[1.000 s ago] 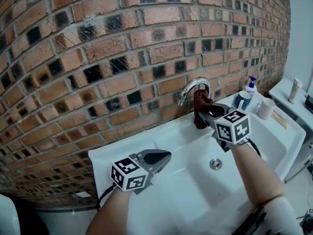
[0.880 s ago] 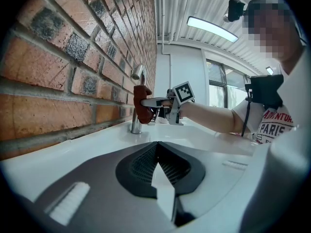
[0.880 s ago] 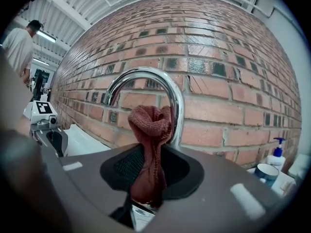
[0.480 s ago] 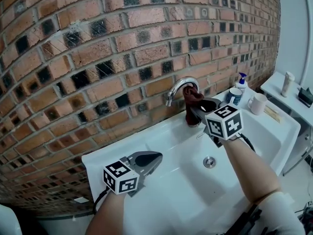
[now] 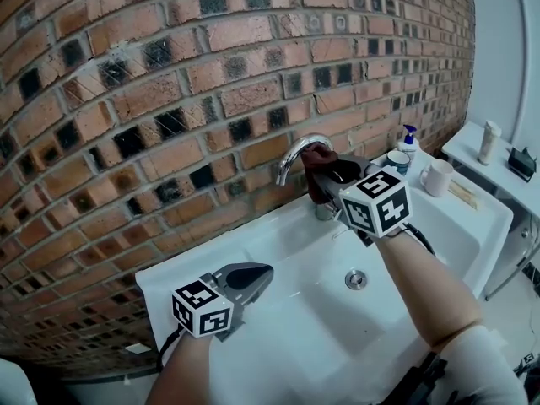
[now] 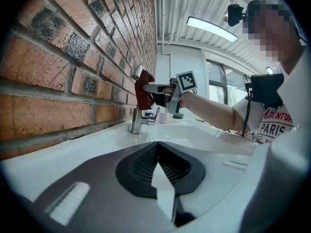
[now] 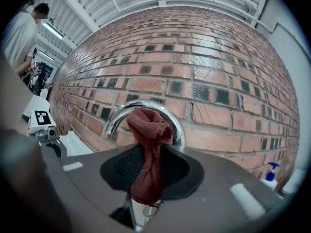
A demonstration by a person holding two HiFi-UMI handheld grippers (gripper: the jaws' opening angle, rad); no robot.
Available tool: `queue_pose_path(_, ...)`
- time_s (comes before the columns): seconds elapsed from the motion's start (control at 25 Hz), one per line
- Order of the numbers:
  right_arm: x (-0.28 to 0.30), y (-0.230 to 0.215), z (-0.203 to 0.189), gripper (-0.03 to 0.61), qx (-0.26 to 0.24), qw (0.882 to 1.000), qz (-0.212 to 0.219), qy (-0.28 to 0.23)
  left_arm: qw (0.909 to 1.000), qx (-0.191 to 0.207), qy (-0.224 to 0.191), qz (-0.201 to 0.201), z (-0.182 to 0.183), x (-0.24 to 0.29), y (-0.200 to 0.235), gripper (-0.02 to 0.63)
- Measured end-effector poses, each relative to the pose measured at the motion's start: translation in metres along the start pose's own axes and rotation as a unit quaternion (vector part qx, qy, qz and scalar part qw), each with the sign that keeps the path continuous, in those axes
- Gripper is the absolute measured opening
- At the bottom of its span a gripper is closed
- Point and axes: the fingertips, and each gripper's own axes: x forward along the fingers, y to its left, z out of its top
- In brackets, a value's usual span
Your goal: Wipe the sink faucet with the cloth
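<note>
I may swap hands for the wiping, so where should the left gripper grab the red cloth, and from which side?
Probably the loose tail of the cloth, which droops below the right gripper, approached from the left over the basin. The cloth's upper bunch is pressed against the faucet arch and the right gripper pinches its middle, so only the tail is free. The left gripper is shut and must open first.

A wall of red-brown brick [image 5: 211,74] with dark inset squares and pale mortar fills the back. At its right end it meets a plain white wall [image 5: 506,40], where a white side table [image 5: 469,149] stands. Overhead runs a ribbed white ceiling [image 6: 194,4] with a lit strip light [image 6: 211,29]. Tall windows [image 6: 218,81] glow beyond.
</note>
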Motion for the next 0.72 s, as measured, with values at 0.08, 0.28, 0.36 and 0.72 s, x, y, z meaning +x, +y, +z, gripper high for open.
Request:
queue_pose_path(0.08, 0.002, 0.007, 0.004, 0.097, -0.004, 1.0, 0.007, -0.004, 1.0, 0.001, 0.0, 0.001, 0.0, 0.0, 0.0, 0.006)
queue_pose_path(0.28, 0.004, 0.03, 0.011, 0.097, -0.034, 0.999, 0.024, -0.009, 1.0, 0.002, 0.0, 0.0, 0.0, 0.001, 0.001, 0.006)
queue_pose_path(0.36, 0.004, 0.037, 0.012, 0.097, -0.042, 0.999, 0.031, -0.01, 1.0, 0.002, 0.0, 0.0, 0.0, 0.0, 0.001, 0.006)
queue_pose_path(0.72, 0.005, 0.062, 0.001, 0.097, -0.04, 0.997, 0.059, -0.006, 1.0, 0.001, 0.0, 0.0, 0.0, 0.0, 0.001, 0.006)
